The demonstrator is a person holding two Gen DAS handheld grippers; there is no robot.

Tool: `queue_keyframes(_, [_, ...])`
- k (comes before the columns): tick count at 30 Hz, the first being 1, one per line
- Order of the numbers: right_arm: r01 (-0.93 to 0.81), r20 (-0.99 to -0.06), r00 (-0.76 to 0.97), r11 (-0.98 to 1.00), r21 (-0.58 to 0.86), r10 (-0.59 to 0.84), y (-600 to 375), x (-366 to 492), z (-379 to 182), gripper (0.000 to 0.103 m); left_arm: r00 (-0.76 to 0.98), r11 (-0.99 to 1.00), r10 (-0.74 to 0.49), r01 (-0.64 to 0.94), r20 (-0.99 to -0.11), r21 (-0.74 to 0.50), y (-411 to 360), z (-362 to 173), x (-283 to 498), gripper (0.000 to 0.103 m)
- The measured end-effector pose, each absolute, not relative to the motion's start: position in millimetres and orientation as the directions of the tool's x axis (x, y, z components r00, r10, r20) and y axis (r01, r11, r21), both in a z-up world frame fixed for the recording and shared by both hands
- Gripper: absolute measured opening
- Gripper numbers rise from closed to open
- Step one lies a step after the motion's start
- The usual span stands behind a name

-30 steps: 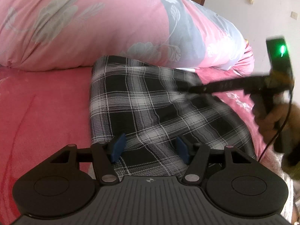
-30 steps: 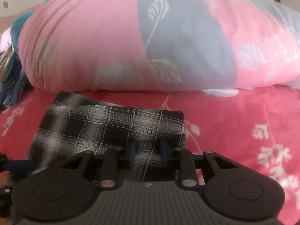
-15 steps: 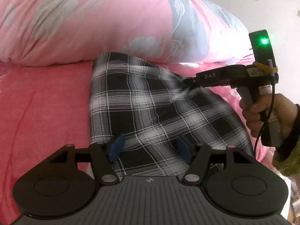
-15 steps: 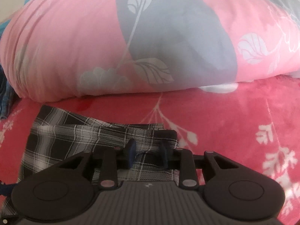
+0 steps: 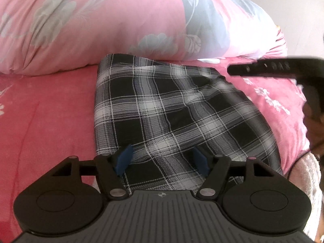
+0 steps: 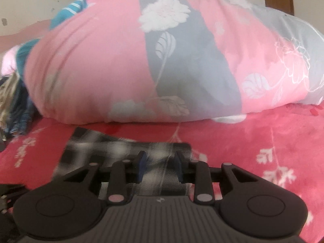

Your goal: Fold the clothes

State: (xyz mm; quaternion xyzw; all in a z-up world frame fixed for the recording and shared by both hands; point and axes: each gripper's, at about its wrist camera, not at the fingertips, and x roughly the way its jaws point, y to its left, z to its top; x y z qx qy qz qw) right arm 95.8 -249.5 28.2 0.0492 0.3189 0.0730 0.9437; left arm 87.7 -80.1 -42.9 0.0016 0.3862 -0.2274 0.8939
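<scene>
Left gripper and right gripper both unclenched over plaid garment, red floral blanket, pink quilt, pale wall.

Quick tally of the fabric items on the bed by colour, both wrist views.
Black-and-white plaid garment: 1
Pink-and-grey floral duvet: 1
Red floral bedspread: 1
Teal striped cloth: 1
Blue denim clothes pile: 1
Total: 5

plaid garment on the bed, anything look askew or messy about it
Nothing stands out much. The plaid garment lies folded on the red blanket in front of the pink floral duvet. It has soft diagonal wrinkles, and its right edge bulges more than the straight left edge. No damage shows.
</scene>
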Motion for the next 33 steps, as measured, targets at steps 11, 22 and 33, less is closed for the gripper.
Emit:
queue_keyframes(11, [-0.107, -0.634, 0.745, 0.976, 0.192, 0.207, -248.1, 85.3, -5.1, 0.036, 0.599, 0.912, -0.361, 0.387, -0.715, -0.137, -87.9, -42.6, 88.1, 0.068])
queue_keyframes(22, [-0.143, -0.593, 0.776, 0.975, 0.169, 0.216, -244.5, 33.0, 16.0, 0.036, 0.596, 0.921, -0.337, 0.369, -0.729, -0.124, -90.3, -41.0, 86.8, 0.070])
queue_keyframes(33, [-0.141, -0.608, 0.760, 0.971, 0.192, 0.230, -236.5, 27.3, -6.8, 0.039, 0.597, 0.925, -0.324, 0.363, -0.734, -0.113, -93.0, -40.4, 87.2, 0.070])
